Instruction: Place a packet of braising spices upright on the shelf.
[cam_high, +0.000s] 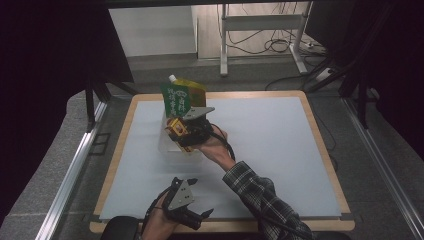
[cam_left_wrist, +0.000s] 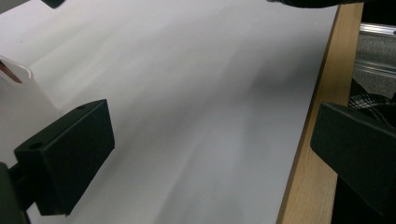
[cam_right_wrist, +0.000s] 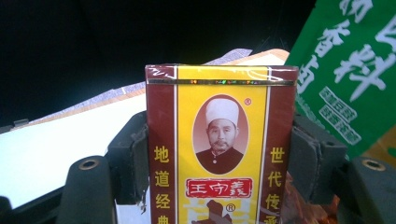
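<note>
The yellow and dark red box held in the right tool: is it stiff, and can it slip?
The box looks like a thin carton with straight edges, so probably fairly stiff and light. Its glossy wrap shines near the top, so it may slip, although the right tool presses it on both sides. It is tall and narrow, so it might tip if set upright.

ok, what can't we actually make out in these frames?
- Yellow-and-maroon cardboard packet: lower part cut off by the bottom edge of the right gripper view; too small to read in the high view.
- Green-and-yellow spouted pouch: base hidden behind the right tongs in the high view.
- White object: cut off by the left gripper view's left edge.
</note>
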